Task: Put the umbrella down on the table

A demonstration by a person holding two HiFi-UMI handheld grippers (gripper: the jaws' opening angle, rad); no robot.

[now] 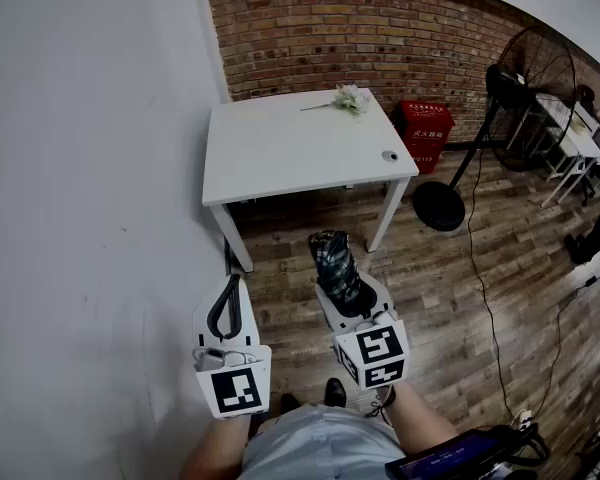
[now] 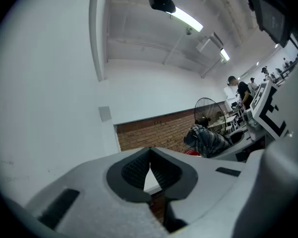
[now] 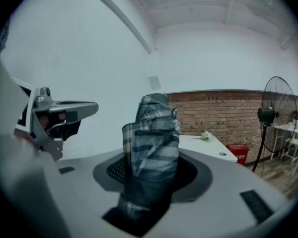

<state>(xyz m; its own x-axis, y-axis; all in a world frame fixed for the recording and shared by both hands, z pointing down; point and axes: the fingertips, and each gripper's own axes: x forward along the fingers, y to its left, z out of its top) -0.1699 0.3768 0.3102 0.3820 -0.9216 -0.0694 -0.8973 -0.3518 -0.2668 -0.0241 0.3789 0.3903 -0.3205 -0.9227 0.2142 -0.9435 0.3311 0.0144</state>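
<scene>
1. The white bench (image 1: 280, 158) stands in the corner where the white wall meets the brick wall.
2. White flowers (image 1: 348, 98) lie at its far right corner.
3. A small round object (image 1: 389, 155) sits near its right edge.
4. The plank floor (image 1: 450, 298) carries the bench, a red crate (image 1: 425, 133), a fan's round base (image 1: 438, 205) and a trailing cable (image 1: 485, 298).

Left gripper (image 1: 236, 284): white shell, dark ribbed pads (image 2: 137, 170) on inner side.
Right gripper (image 1: 346, 290): same white shell, dark lining.
Marker cubes (image 1: 234, 389): white, black square patterns on faces.
Clothing: pale grey shirt (image 1: 320, 448), dark shoes (image 1: 334, 392).
</scene>
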